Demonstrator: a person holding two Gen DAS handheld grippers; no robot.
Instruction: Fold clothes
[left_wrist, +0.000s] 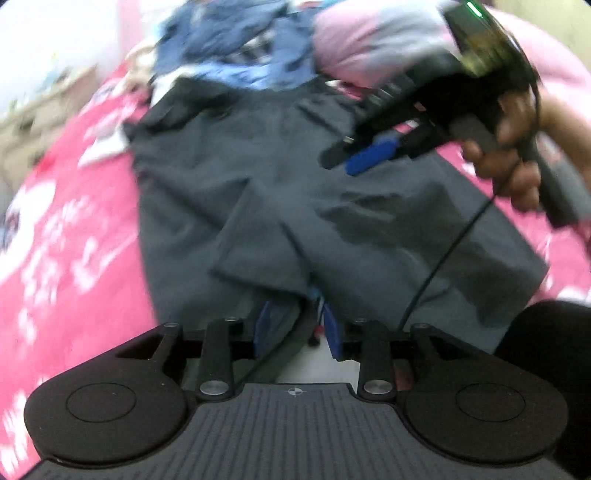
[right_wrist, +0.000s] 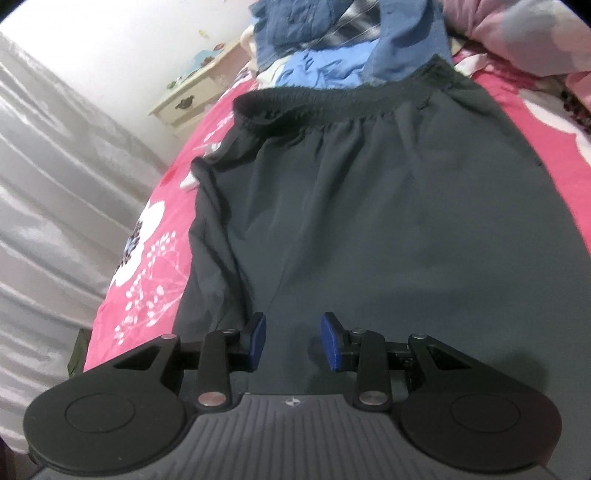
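A dark grey pair of shorts (right_wrist: 388, 221) lies spread on the pink flowered bedspread (right_wrist: 147, 240), its elastic waistband (right_wrist: 343, 99) at the far end. The left wrist view is blurred; there the shorts (left_wrist: 258, 177) show a folded flap in the middle. My left gripper (left_wrist: 295, 328) sits at their near edge with its blue pads apart; a hem of the grey cloth runs loosely between them. A hand holds my right gripper (left_wrist: 351, 158) over the far right part of the shorts. In its own view the right gripper (right_wrist: 294, 339) is open above the cloth with nothing between its pads.
A heap of blue clothes (right_wrist: 314, 37) lies beyond the waistband, with a pink quilt (right_wrist: 517, 22) to its right. A cream bedside cabinet (right_wrist: 192, 92) and a pale curtain (right_wrist: 55, 166) stand left of the bed. The right gripper's black cable (left_wrist: 443, 258) hangs across the shorts.
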